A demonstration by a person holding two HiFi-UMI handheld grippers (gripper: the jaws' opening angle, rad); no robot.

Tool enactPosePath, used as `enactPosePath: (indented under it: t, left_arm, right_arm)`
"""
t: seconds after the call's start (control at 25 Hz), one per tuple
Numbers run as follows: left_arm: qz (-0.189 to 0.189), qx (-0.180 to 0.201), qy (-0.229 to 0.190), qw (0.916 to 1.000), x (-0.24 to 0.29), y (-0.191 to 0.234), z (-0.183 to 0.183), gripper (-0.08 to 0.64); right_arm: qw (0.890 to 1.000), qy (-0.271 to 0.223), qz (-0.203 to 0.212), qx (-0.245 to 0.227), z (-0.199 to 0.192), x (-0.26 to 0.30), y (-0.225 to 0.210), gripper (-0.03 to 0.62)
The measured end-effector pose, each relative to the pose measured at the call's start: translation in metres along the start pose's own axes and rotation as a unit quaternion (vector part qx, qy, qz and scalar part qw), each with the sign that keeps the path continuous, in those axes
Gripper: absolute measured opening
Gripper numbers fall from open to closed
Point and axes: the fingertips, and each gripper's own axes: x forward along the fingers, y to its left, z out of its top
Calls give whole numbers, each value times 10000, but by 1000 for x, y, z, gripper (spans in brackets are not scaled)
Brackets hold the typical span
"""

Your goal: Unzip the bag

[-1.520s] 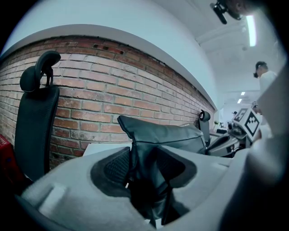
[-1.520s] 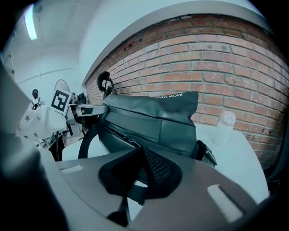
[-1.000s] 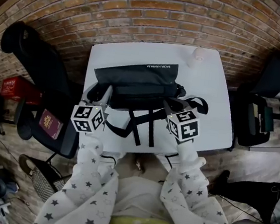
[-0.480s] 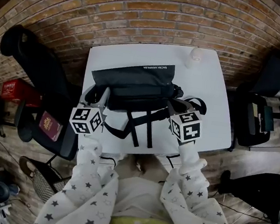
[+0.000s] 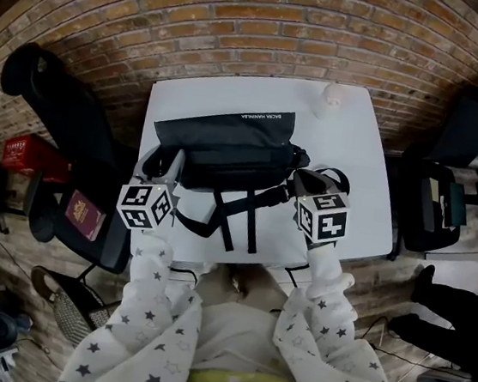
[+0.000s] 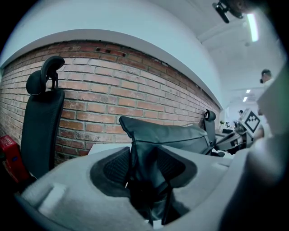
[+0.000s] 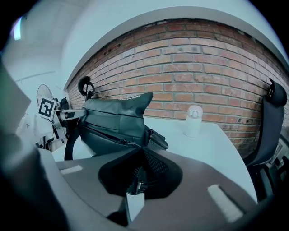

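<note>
Brick wall (image 5: 242, 22) runs right behind our white worktop (image 5: 359, 166), and a dark chair (image 5: 58, 112) crowds its left edge, so the free room is the bare right side. The black bag (image 5: 227, 145) lies across the left-middle, with its straps (image 5: 235, 220) trailing toward the near edge. Our left hand-held gripper (image 5: 172, 160) is clamped on a fold at its left end. The right hand-held gripper (image 5: 303, 183) is pinched nearly closed on something small at its right end. A little white bottle (image 5: 331, 95) sits by the far edge, well clear.
</note>
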Motion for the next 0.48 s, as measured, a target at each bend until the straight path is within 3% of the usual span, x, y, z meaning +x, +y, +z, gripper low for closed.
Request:
enactPosePath:
  t: [0.48]
  left_arm:
    - [87, -1, -26, 10000, -1, 8, 0, 186]
  right_arm:
    - [9999, -17, -152, 41, -2, -2, -9, 17]
